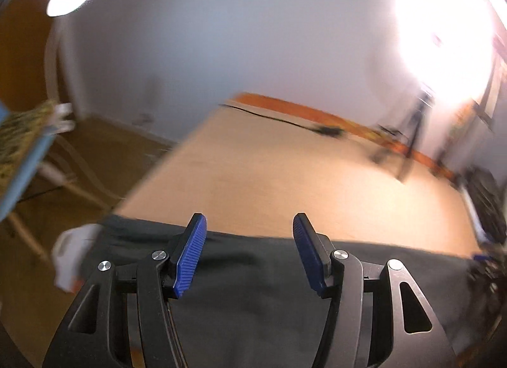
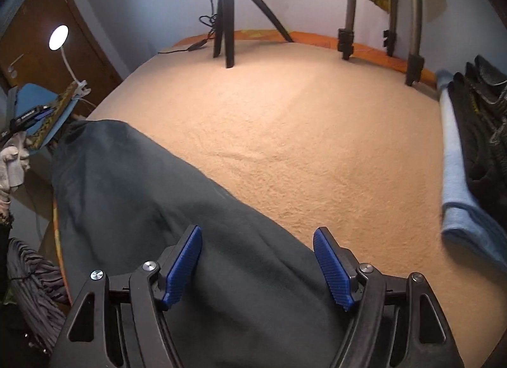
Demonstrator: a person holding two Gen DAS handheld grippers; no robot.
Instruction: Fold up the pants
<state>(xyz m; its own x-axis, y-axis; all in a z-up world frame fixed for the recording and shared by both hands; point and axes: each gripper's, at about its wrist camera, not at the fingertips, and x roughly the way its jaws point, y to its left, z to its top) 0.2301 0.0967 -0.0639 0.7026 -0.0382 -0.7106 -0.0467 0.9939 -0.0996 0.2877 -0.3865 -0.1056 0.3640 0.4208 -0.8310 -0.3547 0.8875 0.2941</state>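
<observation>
One pair of dark pants (image 2: 133, 197) lies on the near left part of a bed covered by a peach blanket (image 2: 301, 146), the cloth running from the near edge toward the far left corner, where it hangs over the side. The right gripper (image 2: 256, 260) hovers over the near end of the pants with its two blue fingers (image 2: 182, 268) spread apart and nothing between them. In the left wrist view, which is blurred by motion, the left gripper (image 1: 248, 254) is likewise released, its two blue pads (image 1: 190, 257) wide apart above the dark pants (image 1: 253, 298), whose far edge runs straight across the blanket (image 1: 285, 178). Two tripods stand at the far side of the bed: a small black tripod (image 2: 229, 16) with three legs toward the far left, and a larger grey tripod (image 2: 389, 10) with three legs toward the far right. A black cable (image 2: 190, 48) trails from the small tripod toward the far left edge. At the right side lies one folded light blue garment (image 2: 456, 171), and just beyond it a stack of dark clothes (image 2: 481, 121). Off the left side of the bed, one round lamp (image 2: 58, 37) glows on a white gooseneck, near a blue chair (image 2: 54, 114) with items on its seat. A brown door (image 2: 41, 51) stands behind the lamp.
</observation>
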